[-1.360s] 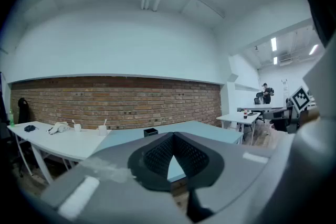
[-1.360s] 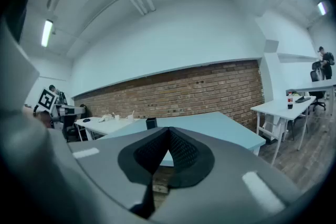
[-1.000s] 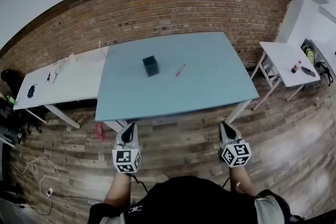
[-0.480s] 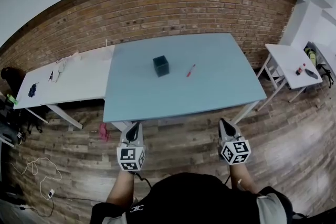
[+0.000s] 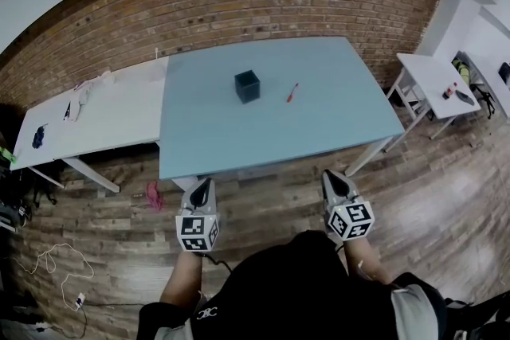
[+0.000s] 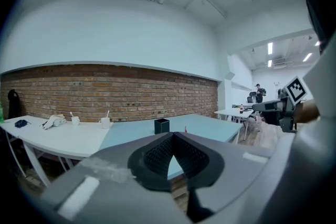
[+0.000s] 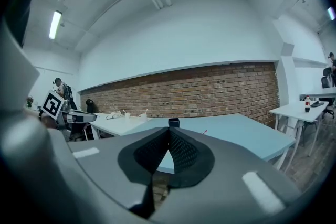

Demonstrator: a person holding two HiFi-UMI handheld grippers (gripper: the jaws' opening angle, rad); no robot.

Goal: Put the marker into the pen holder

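Observation:
A red marker [image 5: 292, 92] lies on the light blue table [image 5: 239, 135], to the right of a dark square pen holder [image 5: 247, 86]. Both stand toward the table's far half. My left gripper [image 5: 202, 187] hovers over the floor just short of the table's near edge, jaws shut and empty. My right gripper [image 5: 331, 177] hangs level with it farther right, also shut with nothing in it. In the left gripper view the pen holder [image 6: 161, 126] and marker [image 6: 185, 128] show small beyond the closed jaws; the right gripper view shows the pen holder [image 7: 174, 123] and marker [image 7: 204, 132] likewise.
A white table [image 5: 88, 123] with cups and cloth joins the blue one on the left. Another white table [image 5: 434, 80] with a bottle stands at the right. A brick wall [image 5: 239, 4] runs behind. Cables [image 5: 48, 259] lie on the wooden floor at the left.
The view has shifted closer to the blue table; both grippers have come forward toward its near edge, still shut. Marker and pen holder have not moved on the table.

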